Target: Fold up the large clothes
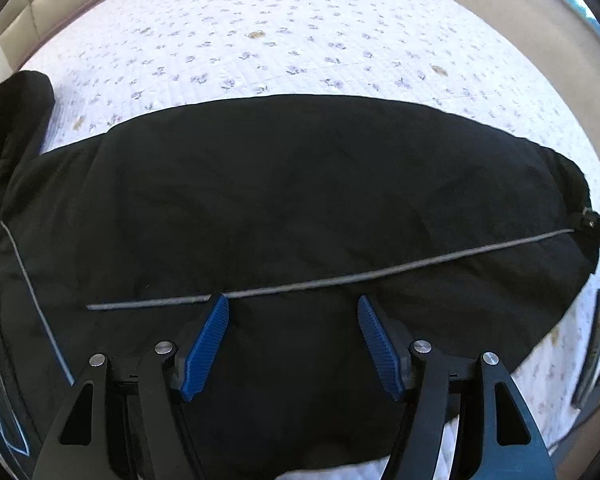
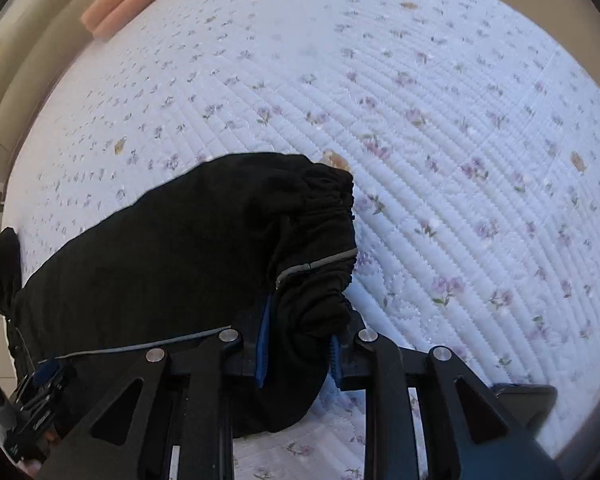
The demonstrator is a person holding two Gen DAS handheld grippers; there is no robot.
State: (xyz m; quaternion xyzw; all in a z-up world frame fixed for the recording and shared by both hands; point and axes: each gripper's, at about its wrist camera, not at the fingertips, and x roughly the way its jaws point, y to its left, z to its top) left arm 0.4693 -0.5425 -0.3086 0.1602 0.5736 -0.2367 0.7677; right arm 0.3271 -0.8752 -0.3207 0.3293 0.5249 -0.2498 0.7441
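While spread on the floral quilted bed (image 1: 300, 32): one black jacket (image 1: 292, 200), two snaps, no legible writing. Left gripper (image 1: 293, 336) fingers apart above it; right gripper (image 2: 298, 354) clamped on cuff (image 2: 320, 216).

Jacket (image 1: 300, 200) on quilt (image 1: 300, 32), cuff (image 2: 320, 216) at R.

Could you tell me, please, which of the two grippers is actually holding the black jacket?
The right gripper: its jaws pinch the black jacket's cuff, while the left gripper hovers open.

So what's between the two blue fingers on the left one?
Just black jacket fabric, seen in the left wrist view; the left hand-held gripper is open over it.
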